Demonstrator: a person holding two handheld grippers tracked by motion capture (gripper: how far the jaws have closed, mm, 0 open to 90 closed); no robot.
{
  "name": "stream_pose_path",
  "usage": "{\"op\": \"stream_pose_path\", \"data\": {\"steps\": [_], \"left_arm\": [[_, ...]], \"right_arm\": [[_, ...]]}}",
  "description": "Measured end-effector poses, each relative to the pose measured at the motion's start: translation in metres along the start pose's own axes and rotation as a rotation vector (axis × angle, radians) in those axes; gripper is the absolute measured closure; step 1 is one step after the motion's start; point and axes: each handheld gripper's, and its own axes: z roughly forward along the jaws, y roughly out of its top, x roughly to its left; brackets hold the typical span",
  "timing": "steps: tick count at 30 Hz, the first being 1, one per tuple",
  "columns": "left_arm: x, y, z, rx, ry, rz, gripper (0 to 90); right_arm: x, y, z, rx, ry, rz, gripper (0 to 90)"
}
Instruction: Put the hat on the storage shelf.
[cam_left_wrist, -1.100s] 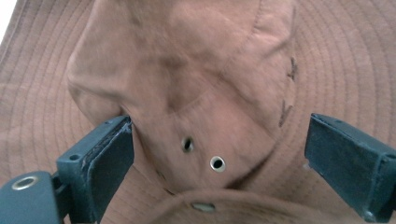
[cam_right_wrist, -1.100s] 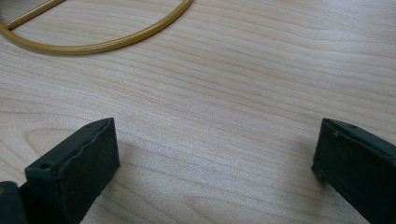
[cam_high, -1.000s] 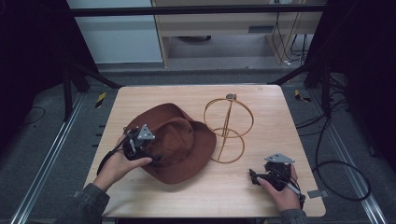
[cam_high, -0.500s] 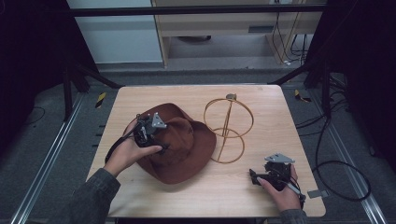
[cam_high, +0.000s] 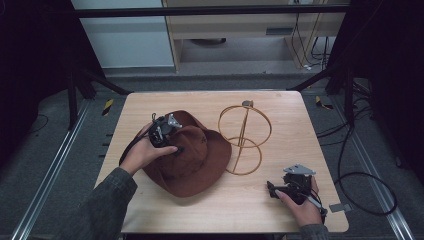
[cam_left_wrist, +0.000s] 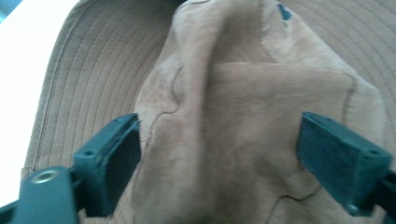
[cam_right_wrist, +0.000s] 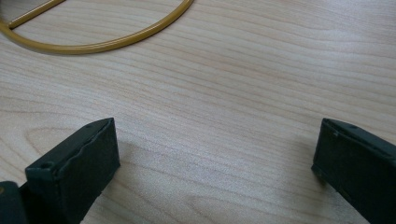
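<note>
Dark framing surrounded the wooden bench (cam_high: 320, 130), where a brown hat (cam_high: 200, 165) lay beside a gold wire stand (cam_high: 245, 140). Within a second the left tongs (cam_high: 172, 145) had climbed from the brim onto the crown, jaws spread astride it (probably about to pinch). Right tongs (cam_high: 274, 191) rested released near the front edge.

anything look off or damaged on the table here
Nothing stands out. The brown hat lies flat on the table, the gold wire stand is upright beside it, and the left gripper is open over the hat's crown.
</note>
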Motion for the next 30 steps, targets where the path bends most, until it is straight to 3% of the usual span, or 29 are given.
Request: {"op": "stream_pose_path", "data": {"steps": [4,9,10,11,13,18,23,30], "left_arm": [[0.007,-0.002,0.004,-0.006,-0.038,-0.042,28.8],[0.011,-0.003,0.006,0.010,-0.091,-0.048,47.4],[0.012,-0.003,0.007,0.016,-0.095,-0.047,50.3],[0.013,-0.003,0.007,0.020,-0.100,-0.045,59.8],[0.015,-0.004,0.009,0.029,-0.112,-0.048,62.6],[0.017,-0.004,0.006,0.038,-0.137,-0.056,84.9],[0.018,-0.004,-0.003,0.044,-0.143,-0.054,88.6],[0.020,-0.007,-0.026,0.003,-0.121,-0.050,88.7]], "right_arm": [[0.000,0.000,0.000,0.000,0.000,0.000,0.5],[0.000,0.000,0.000,0.000,0.000,0.000,0.5],[0.000,0.000,0.000,0.000,0.000,-0.001,0.5],[0.000,0.000,0.000,0.000,0.000,-0.001,0.5],[0.000,0.000,0.000,0.000,-0.001,0.000,0.5],[0.000,0.000,0.000,0.000,0.000,0.000,0.5],[0.000,0.000,0.000,0.000,0.000,0.000,0.5],[0.000,0.000,0.000,0.000,0.000,0.000,0.5]]}}
